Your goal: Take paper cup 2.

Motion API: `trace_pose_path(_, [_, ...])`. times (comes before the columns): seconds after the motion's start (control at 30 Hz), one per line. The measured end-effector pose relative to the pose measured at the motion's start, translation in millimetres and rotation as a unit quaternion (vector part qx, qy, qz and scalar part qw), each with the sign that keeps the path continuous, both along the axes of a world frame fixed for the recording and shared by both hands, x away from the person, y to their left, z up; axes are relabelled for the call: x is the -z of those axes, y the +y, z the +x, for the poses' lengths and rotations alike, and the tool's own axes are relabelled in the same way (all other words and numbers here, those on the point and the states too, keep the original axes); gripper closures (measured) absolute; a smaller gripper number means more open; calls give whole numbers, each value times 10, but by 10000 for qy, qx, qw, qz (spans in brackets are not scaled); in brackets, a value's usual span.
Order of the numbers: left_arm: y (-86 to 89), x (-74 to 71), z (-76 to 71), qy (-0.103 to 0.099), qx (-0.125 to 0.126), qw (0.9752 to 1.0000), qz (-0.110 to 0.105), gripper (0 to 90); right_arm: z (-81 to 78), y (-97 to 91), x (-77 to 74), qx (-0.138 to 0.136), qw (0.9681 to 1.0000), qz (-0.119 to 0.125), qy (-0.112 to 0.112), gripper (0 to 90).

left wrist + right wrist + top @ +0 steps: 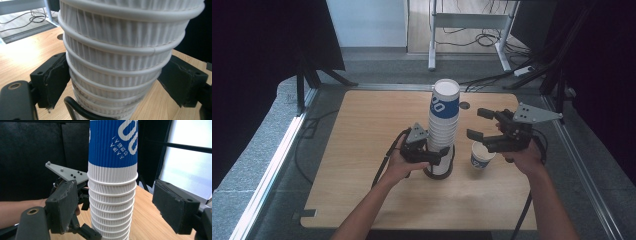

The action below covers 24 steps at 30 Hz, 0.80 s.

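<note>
A tall stack of paper cups (443, 131), white and ribbed with a blue-printed cup on top, stands near the middle of the high view on the wooden table (362, 150), its foot inside a dark ring holder (438, 175). The left gripper (438, 155), held in the person's left hand (404, 165) just left of centre in that view, has its two black jaws on either side of the lowest cups of the stack; in the left gripper view the stack (120, 62) rises between them, the left jaw's pad appearing to touch the ribbed wall, while on the right the contact is harder to judge, so the grip looks closed on the stack rather than certain. The right gripper (479, 123), right of centre in the high view, is lifted above the table with its jaws apart and nothing between the pads; its camera looks at the stack (112, 190) from the side, with the left gripper (72, 195) behind it at the left of that picture. A single paper cup (482, 155), white with a blue band, stands upright on the table just right of the stack, below the right gripper.
</note>
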<state>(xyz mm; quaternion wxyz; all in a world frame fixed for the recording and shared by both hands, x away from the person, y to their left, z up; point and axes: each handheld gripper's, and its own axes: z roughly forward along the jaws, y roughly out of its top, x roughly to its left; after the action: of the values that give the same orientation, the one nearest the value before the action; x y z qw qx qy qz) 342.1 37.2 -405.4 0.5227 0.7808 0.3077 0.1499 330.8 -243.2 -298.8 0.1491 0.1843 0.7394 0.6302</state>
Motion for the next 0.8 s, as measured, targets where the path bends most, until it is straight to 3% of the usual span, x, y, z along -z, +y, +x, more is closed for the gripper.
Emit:
trace_pose_path(0.47, [-4, 2, -2, -21, 4, 10000, 23, 131, 159, 133, -113, -170, 9998, -30, 77, 204])
trace_pose_path(0.8, [-9, 2, -7, -27, -13, 10000, 15, 132, 276, 296, -295, -241, 9997, -2, 82, 184])
